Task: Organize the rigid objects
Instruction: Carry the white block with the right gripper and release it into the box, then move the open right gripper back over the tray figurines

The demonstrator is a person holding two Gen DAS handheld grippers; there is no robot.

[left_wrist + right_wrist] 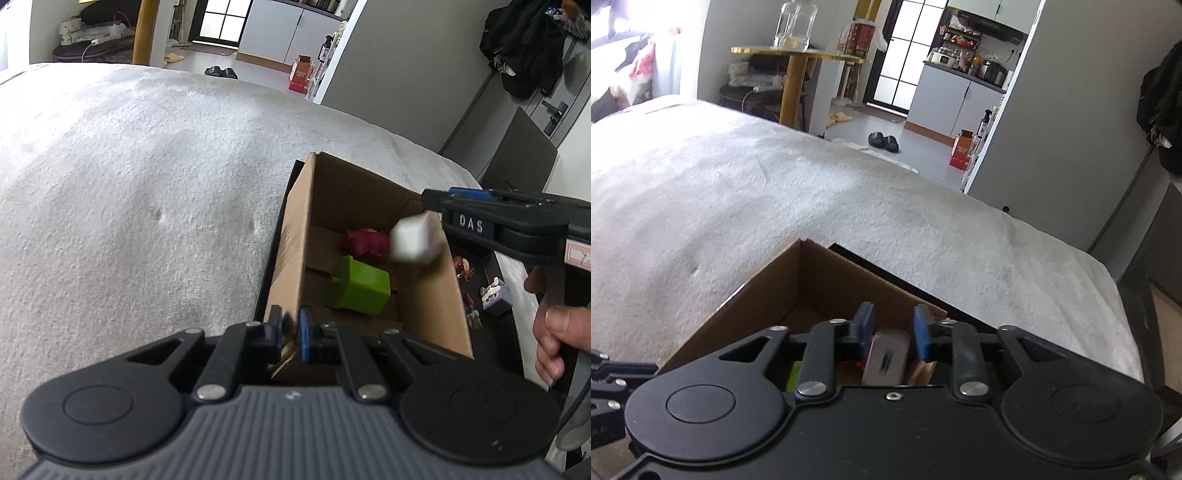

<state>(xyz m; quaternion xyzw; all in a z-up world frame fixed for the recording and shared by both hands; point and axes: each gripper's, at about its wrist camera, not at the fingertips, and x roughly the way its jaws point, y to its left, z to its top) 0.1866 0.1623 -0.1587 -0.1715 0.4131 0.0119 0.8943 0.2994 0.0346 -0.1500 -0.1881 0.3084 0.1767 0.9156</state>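
Mid-drop, by the look of it: loading loose toys into a box, over a wide white blanket. Resting on that, a black tray, and on the tray an open cardboard box.

Steadying the box at its near wall: left gripper, pressed together on the cardboard edge. Poised above the box's far right side: right gripper, jaws a block's width apart.

Already inside, a green block on the floor of the box. Above it, blurred, a white block just under the right fingertips; cannot tell whether pinched or already let go. Behind the green one, a red figure.

Waiting outside on the tray, right of the box: several small toys. Likely next: clear the rim, then reach across for one of those.
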